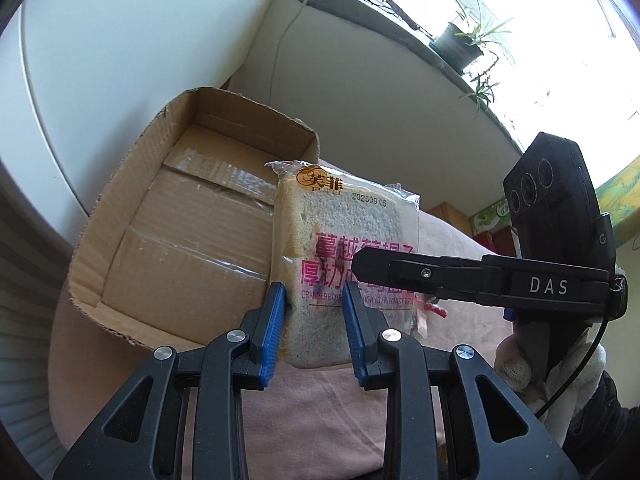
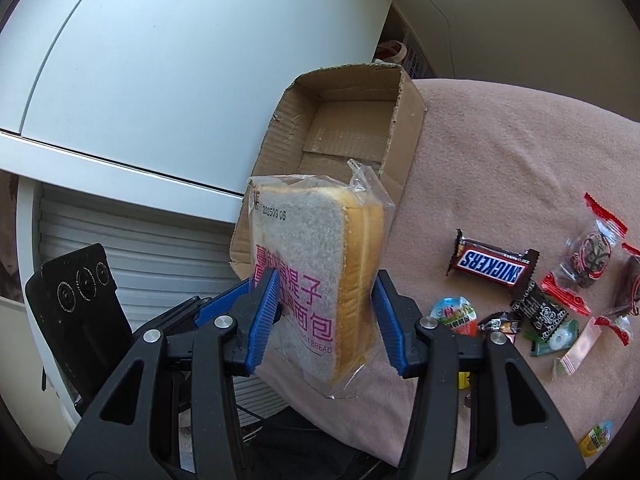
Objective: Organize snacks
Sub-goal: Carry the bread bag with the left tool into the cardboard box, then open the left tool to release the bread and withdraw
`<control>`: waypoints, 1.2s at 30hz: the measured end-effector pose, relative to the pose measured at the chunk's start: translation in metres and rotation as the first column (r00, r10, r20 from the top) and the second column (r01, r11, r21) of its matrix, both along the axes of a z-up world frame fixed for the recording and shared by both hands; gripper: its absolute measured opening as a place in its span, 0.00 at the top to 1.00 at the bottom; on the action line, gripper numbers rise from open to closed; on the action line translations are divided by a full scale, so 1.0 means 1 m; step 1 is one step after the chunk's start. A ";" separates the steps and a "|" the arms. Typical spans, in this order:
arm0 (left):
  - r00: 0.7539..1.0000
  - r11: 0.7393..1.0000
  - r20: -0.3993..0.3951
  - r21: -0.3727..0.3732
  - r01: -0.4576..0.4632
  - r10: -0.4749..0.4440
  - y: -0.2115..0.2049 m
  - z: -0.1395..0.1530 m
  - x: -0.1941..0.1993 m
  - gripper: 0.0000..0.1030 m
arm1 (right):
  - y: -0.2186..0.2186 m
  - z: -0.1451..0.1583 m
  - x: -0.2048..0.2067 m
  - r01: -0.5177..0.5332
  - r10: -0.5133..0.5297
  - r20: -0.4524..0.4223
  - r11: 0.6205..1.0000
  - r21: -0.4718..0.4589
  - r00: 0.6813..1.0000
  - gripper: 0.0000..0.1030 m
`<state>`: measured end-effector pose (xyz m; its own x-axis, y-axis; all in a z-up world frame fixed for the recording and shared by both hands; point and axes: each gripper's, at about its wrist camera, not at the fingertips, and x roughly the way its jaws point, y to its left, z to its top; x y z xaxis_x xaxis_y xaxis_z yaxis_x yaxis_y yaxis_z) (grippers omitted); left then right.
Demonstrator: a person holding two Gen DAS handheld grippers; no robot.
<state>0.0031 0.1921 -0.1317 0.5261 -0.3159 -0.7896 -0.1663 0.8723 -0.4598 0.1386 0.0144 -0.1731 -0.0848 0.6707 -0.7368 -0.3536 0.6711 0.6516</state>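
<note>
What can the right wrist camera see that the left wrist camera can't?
Only the right wrist view shows the loose snacks on the pink blanket: a Snickers bar and small wrapped candies beside it.

Only the left wrist view shows the potted plants on the windowsill and the left gripper with its jaws shut on the bread's lower end.

Both show the bagged toast bread, held up in front of the empty cardboard box. The right gripper has its jaws around the bread, with gaps showing at both pads.

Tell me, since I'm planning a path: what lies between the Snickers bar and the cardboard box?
Only bare pink blanket separates the Snickers bar and the cardboard box, shown in the right wrist view.
</note>
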 end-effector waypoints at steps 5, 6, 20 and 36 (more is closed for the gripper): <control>0.998 0.998 -0.014 0.003 -0.059 0.059 0.023 -0.007 -0.004 0.74 | 0.036 -0.006 0.003 -0.055 0.055 0.002 0.998 -0.006 0.998 0.51; 0.997 0.998 -0.018 0.004 -0.070 0.070 0.026 -0.009 -0.006 0.74 | 0.044 -0.007 0.003 -0.063 0.063 0.003 0.998 -0.009 0.998 0.51; 0.989 0.991 -0.065 0.045 -0.128 0.131 0.049 -0.028 0.002 0.74 | 0.090 -0.025 0.003 -0.131 0.133 0.021 0.989 -0.061 0.991 0.51; 0.988 0.986 -0.053 0.094 -0.138 0.144 0.047 -0.022 -0.007 0.75 | 0.075 -0.001 -0.004 -0.104 0.119 0.129 0.988 -0.118 0.985 0.46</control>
